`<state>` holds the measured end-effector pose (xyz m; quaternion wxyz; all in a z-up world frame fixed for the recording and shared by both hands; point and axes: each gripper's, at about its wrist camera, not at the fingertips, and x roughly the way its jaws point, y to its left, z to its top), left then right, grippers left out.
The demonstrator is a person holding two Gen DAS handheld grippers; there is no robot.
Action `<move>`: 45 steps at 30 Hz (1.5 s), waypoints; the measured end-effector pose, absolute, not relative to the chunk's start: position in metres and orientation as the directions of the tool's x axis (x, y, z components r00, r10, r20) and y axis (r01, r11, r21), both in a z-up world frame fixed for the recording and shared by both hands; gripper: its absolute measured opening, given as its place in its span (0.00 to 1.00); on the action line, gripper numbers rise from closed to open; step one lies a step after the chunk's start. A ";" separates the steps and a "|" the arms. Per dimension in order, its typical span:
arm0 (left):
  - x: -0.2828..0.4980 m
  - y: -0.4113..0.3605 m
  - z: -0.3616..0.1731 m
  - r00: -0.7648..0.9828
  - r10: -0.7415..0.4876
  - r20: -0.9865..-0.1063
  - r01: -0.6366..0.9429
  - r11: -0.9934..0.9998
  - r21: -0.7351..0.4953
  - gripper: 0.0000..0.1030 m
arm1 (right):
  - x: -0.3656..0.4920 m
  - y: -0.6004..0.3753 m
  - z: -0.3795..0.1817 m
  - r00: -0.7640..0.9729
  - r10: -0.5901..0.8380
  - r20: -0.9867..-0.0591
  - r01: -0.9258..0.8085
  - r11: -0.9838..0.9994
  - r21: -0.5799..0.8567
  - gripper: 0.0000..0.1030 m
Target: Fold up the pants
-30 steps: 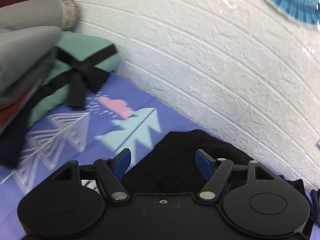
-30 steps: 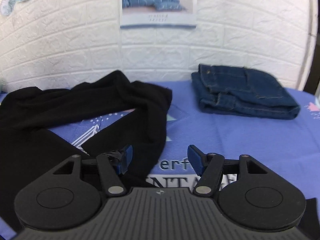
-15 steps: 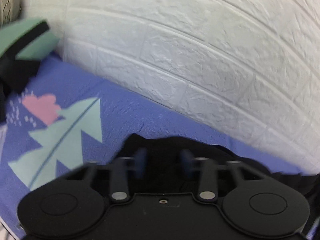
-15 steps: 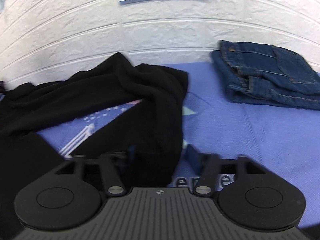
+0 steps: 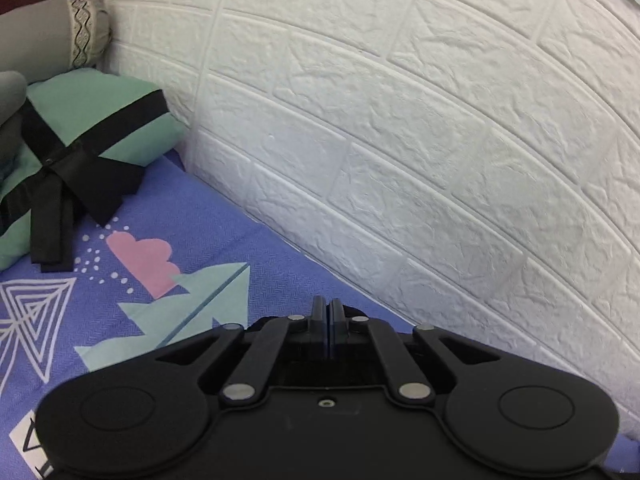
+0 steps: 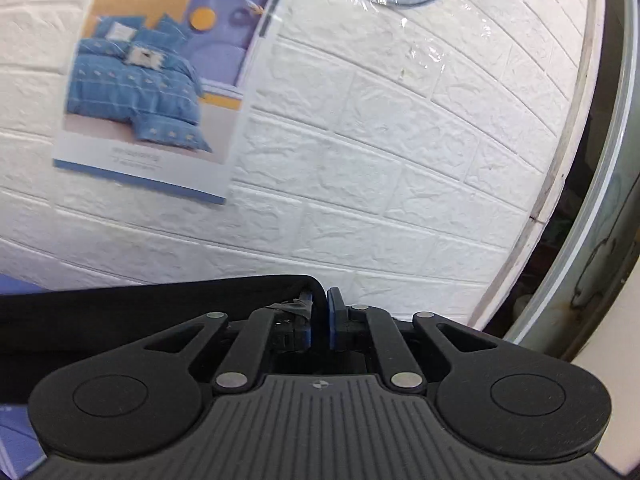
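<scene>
The white brick wall (image 5: 400,140) is faced closely by both wrist views (each looking forward along its fingers); it is the shared part.

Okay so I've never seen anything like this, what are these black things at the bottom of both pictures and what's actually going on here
Those are two hand-held grippers, one in each of a person's hands, each with its own camera looking along its fingers.

In the left camera's picture, the left gripper has its jaws closed; whether it pinches cloth cannot be seen. Ahead lie a purple patterned sheet, a green cushion with a black bow and a white brick wall.

In the right camera's picture, the right gripper is closed on the black pants, which stretch off to the left. A bedding poster hangs on the wall.
</scene>
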<state>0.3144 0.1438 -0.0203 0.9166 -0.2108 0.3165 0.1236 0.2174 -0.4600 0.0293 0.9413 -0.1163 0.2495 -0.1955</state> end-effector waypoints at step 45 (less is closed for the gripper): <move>0.317 0.059 -0.010 0.733 -0.096 -0.673 -0.042 0.982 -0.186 1.00 | 0.266 -0.479 -0.011 0.793 -0.228 -0.565 0.061 0.952 -0.299 0.91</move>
